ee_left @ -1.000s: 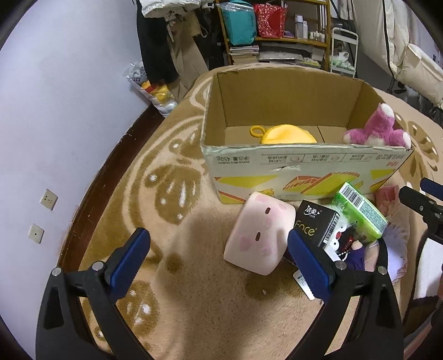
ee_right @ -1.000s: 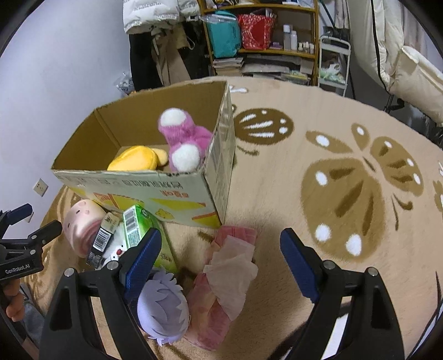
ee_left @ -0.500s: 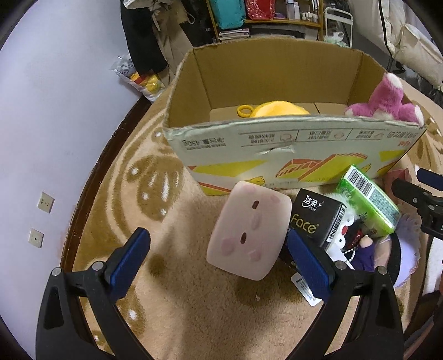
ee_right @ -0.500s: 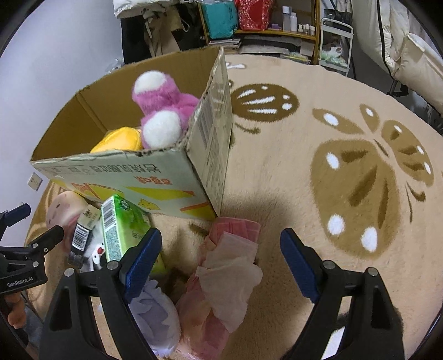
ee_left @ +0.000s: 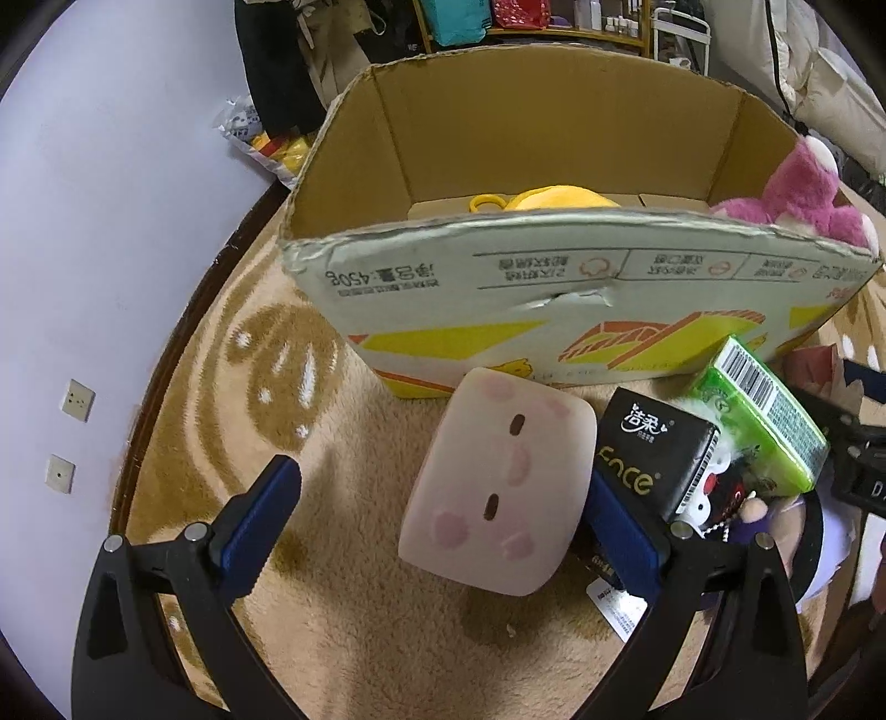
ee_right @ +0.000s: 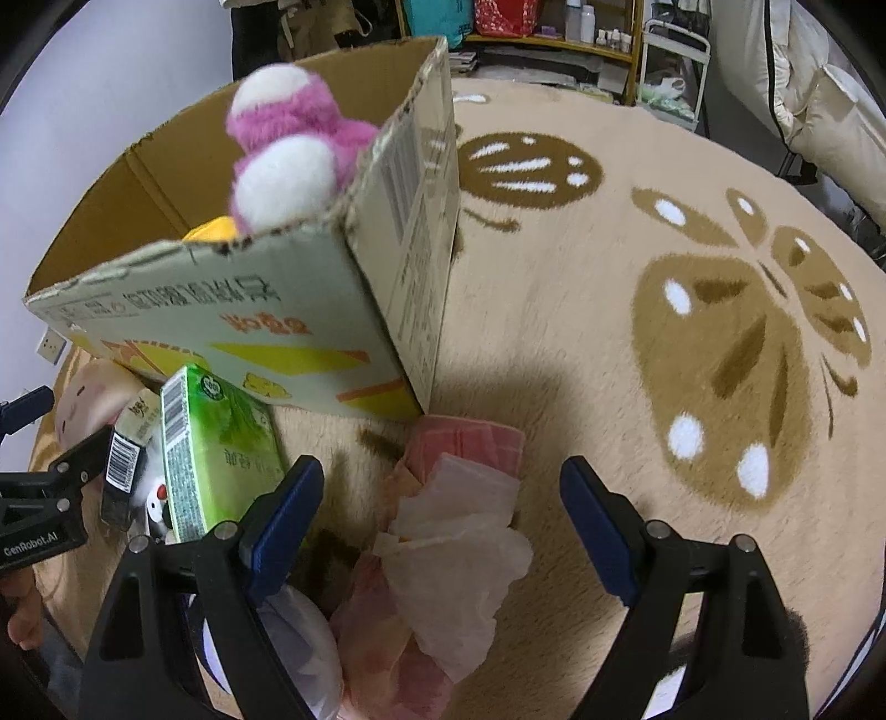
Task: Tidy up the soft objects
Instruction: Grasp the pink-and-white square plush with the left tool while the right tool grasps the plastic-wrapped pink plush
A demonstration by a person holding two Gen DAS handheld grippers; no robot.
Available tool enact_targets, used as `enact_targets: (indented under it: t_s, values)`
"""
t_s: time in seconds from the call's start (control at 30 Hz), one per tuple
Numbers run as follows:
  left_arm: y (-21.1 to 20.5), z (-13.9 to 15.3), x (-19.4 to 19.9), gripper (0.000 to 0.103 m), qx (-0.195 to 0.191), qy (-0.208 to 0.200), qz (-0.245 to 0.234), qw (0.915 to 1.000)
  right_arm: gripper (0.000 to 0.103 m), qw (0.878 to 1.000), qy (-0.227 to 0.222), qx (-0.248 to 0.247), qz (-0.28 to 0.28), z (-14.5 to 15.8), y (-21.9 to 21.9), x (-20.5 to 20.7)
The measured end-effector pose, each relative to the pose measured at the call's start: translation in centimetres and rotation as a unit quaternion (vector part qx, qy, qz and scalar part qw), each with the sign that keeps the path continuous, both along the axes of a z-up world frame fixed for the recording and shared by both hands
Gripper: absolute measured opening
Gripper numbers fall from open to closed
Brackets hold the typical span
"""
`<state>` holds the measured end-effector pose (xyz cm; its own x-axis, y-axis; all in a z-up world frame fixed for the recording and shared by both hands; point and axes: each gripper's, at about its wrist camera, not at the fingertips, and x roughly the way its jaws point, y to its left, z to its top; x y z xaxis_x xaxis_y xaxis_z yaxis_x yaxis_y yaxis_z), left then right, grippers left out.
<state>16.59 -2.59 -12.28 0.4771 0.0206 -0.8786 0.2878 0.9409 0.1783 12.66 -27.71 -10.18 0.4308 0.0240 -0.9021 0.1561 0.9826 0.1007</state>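
In the left wrist view, the left gripper (ee_left: 443, 520) hangs with jaws apart around a pink cushion (ee_left: 498, 487) lying on the carpet (ee_left: 343, 581) before the cardboard box (ee_left: 498, 288). In the right wrist view, the right gripper (ee_right: 443, 509) stands wide apart over a pink tissue pack (ee_right: 443, 531), gripping nothing.

Rug (ee_right: 581, 310): beige, brown leaf and butterfly shapes with white dots.
Wall (ee_left: 111, 232): pale, two sockets (ee_left: 77, 400) low down.
Shelf (ee_right: 554, 33): far back, bottles and bags on it.
Dark clothes (ee_left: 277, 66): hanging beside the shelf.
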Motion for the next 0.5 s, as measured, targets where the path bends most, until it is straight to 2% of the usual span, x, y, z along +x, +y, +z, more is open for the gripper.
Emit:
enact_targets:
  t_s: [0.2, 0.27, 0.37, 0.47, 0.5]
  values:
    - [0.3, -0.2, 0.1, 0.098, -0.002, 0.000, 0.001, 1.0000, 0.073, 0.999, 0.022, 0.025, 0.000, -1.0, -0.1, 0.4]
    - [0.3, -0.2, 0.1, 0.092, -0.007, 0.004, -0.002, 1.0000, 0.061, 0.999, 0.026, 0.020, -0.002, -1.2, -0.1, 0.4]
    - [0.4, -0.1, 0.1, 0.085, -0.008, 0.009, -0.001, 0.9999, 0.055, 0.999, 0.032, 0.011, -0.010, -1.3, -0.3, 0.4]
    - [0.2, -0.1, -0.1, 0.071, -0.020, 0.019, -0.003, 0.9996, 0.046, 0.999, 0.036, 0.016, -0.025, -1.4, -0.8, 0.4]
    - [0.1, -0.1, -0.3, 0.062, -0.027, 0.022, -0.004, 0.9994, 0.044, 0.999, 0.036, 0.012, -0.027, -1.4, -0.8, 0.3]
